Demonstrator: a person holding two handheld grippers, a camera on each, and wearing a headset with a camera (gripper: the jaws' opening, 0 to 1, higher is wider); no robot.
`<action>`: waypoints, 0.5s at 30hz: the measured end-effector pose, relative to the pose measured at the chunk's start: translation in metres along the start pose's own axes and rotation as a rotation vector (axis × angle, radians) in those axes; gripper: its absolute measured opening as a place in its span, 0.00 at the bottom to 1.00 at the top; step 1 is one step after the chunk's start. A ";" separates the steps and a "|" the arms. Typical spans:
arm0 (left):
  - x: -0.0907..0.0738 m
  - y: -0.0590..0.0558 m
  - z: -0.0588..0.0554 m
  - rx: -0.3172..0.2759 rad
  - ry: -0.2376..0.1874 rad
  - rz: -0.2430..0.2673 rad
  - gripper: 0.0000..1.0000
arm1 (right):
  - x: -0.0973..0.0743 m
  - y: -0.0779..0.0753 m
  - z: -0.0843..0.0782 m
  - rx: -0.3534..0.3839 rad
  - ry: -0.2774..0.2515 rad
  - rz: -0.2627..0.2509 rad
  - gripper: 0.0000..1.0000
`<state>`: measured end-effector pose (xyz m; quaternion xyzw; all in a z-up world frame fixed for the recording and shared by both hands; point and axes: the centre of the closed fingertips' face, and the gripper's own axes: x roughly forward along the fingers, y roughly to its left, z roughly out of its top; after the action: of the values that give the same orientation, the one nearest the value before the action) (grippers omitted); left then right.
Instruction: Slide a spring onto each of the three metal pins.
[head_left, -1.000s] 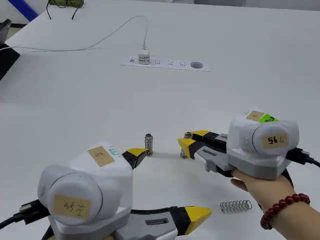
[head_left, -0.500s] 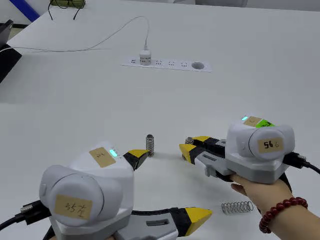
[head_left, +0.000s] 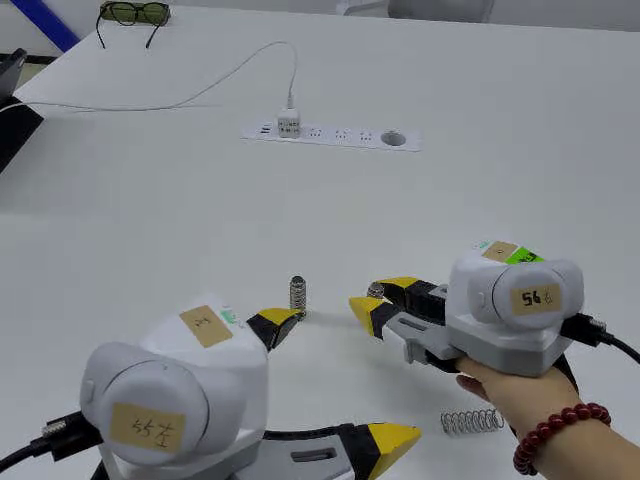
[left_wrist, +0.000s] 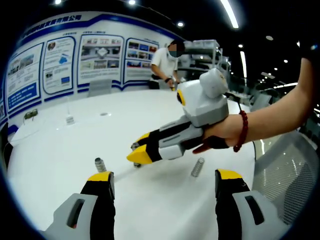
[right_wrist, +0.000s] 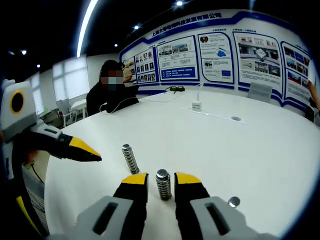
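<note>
One loose spring (head_left: 472, 421) lies on the white table (head_left: 480, 120).

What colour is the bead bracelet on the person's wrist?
Dark red. The bracelet shows best in the head view.

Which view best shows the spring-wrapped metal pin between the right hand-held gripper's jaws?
Right gripper view: the spring-wrapped metal pin stands whole between the jaws. Head view catches its top behind a jaw; left gripper view, a sliver.
</note>
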<state>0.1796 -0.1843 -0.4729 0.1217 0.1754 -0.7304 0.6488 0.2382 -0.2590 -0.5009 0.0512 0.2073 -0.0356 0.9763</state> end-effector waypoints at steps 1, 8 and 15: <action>0.000 0.000 0.000 -0.002 -0.002 -0.002 0.84 | -0.001 0.001 0.002 0.002 -0.005 0.003 0.24; 0.001 -0.005 0.004 0.015 -0.016 -0.012 0.81 | -0.012 0.003 0.017 0.005 -0.032 0.007 0.31; 0.003 -0.010 0.006 0.029 -0.018 -0.025 0.81 | -0.029 -0.001 0.033 0.040 -0.072 0.001 0.35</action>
<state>0.1697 -0.1880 -0.4679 0.1223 0.1607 -0.7420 0.6392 0.2250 -0.2622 -0.4592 0.0695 0.1710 -0.0411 0.9820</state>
